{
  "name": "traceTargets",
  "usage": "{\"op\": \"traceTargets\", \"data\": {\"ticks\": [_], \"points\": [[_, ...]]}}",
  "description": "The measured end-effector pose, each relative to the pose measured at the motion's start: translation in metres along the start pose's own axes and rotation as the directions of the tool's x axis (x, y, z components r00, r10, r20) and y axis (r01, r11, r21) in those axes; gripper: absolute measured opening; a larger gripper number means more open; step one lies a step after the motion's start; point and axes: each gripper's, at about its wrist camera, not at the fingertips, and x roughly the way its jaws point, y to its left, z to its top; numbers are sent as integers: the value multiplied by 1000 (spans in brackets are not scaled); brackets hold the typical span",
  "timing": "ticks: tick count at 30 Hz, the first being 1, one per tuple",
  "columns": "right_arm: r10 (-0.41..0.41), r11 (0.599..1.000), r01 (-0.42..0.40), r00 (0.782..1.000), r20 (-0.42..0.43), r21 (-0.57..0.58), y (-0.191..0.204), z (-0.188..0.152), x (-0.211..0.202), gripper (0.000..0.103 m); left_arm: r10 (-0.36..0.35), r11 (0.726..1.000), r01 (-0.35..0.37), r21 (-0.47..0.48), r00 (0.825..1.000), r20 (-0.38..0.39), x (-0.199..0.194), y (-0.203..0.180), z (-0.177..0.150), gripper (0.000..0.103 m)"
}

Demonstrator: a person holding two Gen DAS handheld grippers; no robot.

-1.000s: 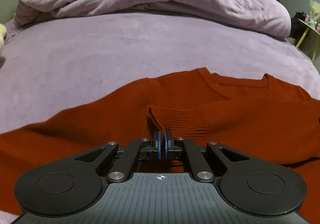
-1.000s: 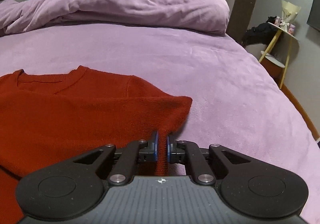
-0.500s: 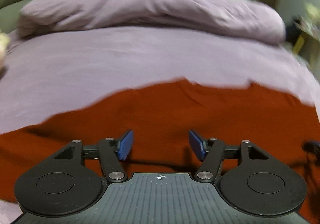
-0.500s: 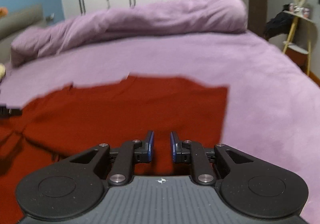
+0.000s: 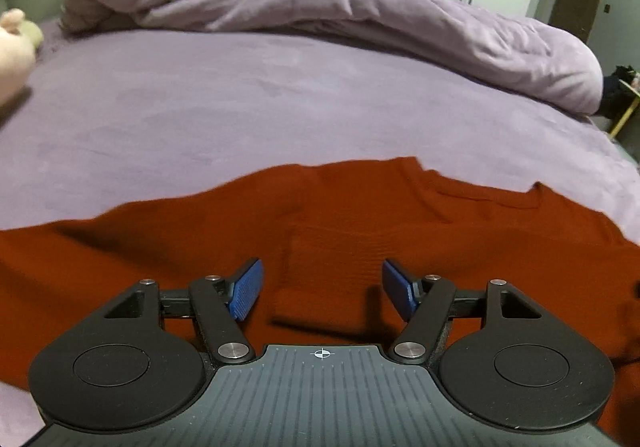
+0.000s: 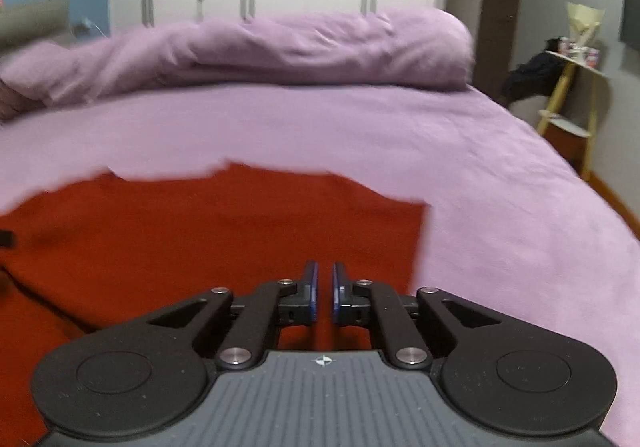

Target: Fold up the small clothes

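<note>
Rust-red sweater (image 5: 360,231) flat on purple bed (image 5: 240,107), long axis 9-to-3. Left gripper (image 5: 320,289) just released, fingers spread, folded cuff (image 5: 320,271) at 12, nearer. Right gripper (image 6: 324,295) clenched, empty, over sweater's right edge.

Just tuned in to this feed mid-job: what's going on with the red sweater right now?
A person with a gripper in each hand is folding a red sweater on a purple-covered bed. The left gripper has just been opening and stands wide over a cuff laid across the body, nothing clamped. The right gripper is nearly shut above the sweater's right side.
</note>
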Motion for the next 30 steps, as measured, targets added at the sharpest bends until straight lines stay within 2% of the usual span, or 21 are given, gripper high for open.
{"op": "traceTargets", "data": {"ticks": [4, 6, 11, 13, 14, 18, 21, 24, 27, 30], "points": [[33, 997, -39, 996, -80, -71, 35, 15, 32, 8, 21, 999, -20, 27, 1000, -23, 18, -16, 5, 70], [10, 995, -21, 994, -112, -96, 45, 18, 50, 8, 58, 996, -56, 69, 998, -31, 31, -24, 3, 73], [-43, 989, 35, 997, -56, -140, 50, 18, 79, 7, 118, 980, -123, 153, 992, 45, 51, -33, 2, 89], [-66, 985, 62, 998, -21, -162, 49, 14, 86, 7, 122, 982, -128, 137, 991, 49, 56, -29, 3, 96], [-68, 984, 66, 998, -9, -168, 50, 14, 87, 7, 117, 986, -122, 117, 992, 44, 57, -26, 3, 96], [-61, 983, 62, 998, 9, -170, 51, 12, 74, 8, 105, 992, -106, 68, 994, 18, 47, -19, 4, 95], [14, 995, -15, 1000, -14, -98, 47, 10, 48, 8, 108, 993, -107, 50, 994, -6, 36, -16, 1, 92], [69, 996, -71, 997, -34, -59, 44, -5, 23, 12, 89, 995, -88, 38, 996, -24, 26, -15, -4, 92], [49, 994, -55, 997, -61, -90, 41, -23, 19, 13, 97, 993, -95, 69, 995, -27, 26, -19, -9, 93], [76, 994, -81, 995, -69, -72, 34, -25, 23, 13, 97, 994, -95, 53, 995, -37, 27, -16, -10, 95]]}}
